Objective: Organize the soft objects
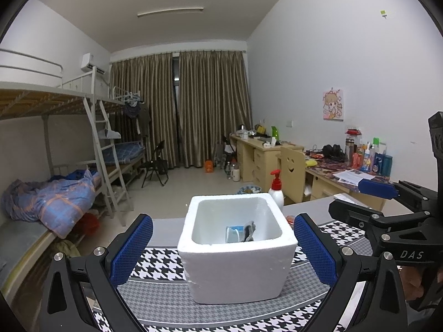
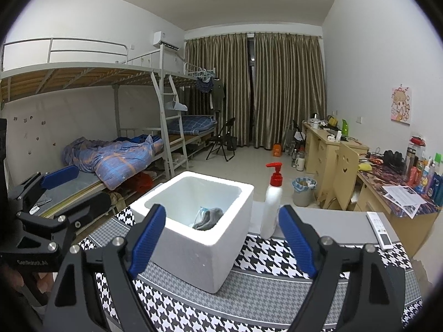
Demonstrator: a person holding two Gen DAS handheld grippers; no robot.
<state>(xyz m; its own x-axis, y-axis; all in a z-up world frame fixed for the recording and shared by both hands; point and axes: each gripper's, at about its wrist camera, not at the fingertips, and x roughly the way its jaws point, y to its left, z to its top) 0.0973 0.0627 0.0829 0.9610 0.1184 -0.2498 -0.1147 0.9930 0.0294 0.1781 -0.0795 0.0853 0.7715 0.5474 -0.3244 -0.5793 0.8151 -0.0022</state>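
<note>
Grey cloth (image 2: pixel 207 218) seen limp in foam box (image 1: pixel 235 265) | best pinched at bunched top | left gripper (image 1: pixel 223 249), right gripper (image 2: pixel 221 238) held wide, empty

Left gripper (image 1: pixel 223 249): black frame, 2 blue textured pads, silver screws.
Right gripper (image 2: pixel 221 242): same build; white "DAS" lettering, lower right of left view.

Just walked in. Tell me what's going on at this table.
A person holds a gripper in each hand over a houndstooth cloth. Both the left gripper and the right gripper are open and empty. A white foam box already holds a grey cloth and a face mask.
</note>
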